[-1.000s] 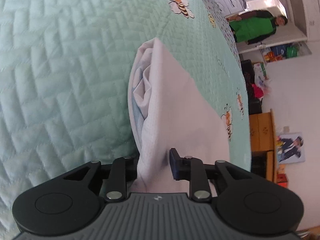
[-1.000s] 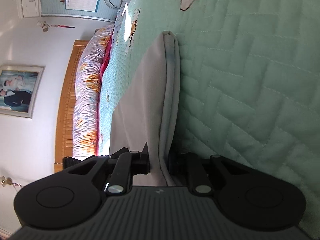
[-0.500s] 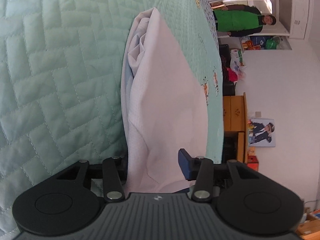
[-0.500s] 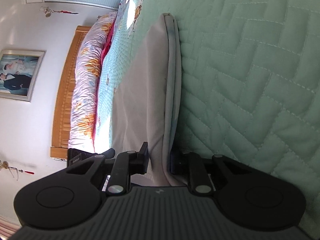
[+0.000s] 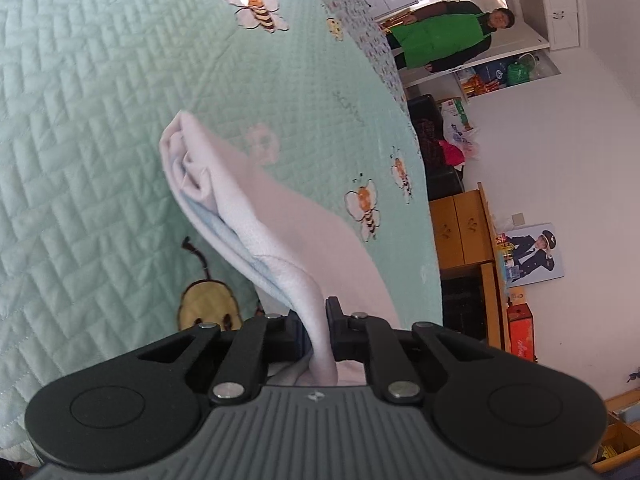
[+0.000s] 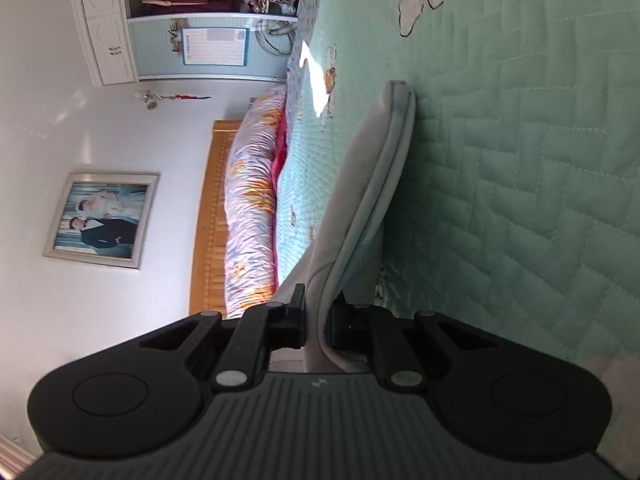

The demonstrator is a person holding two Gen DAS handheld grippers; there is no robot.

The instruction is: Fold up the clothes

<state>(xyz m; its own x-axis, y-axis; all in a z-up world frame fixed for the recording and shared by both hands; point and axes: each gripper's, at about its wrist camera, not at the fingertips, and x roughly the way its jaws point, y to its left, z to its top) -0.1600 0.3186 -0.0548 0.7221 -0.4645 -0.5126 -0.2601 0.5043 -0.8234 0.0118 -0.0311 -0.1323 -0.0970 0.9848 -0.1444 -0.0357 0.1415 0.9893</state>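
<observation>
Mint quilted bedspread w/ bee print lies under your folded white garment. Left claw is closing on 1 edge; right claw pinches another, cloth lifted off bed.

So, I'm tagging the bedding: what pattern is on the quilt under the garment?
Mint-green quilt with cartoon bees, clearest in the left wrist view.

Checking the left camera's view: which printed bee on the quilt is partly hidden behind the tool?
The big yellow bee left of the white garment; the others lie in full view.
</observation>
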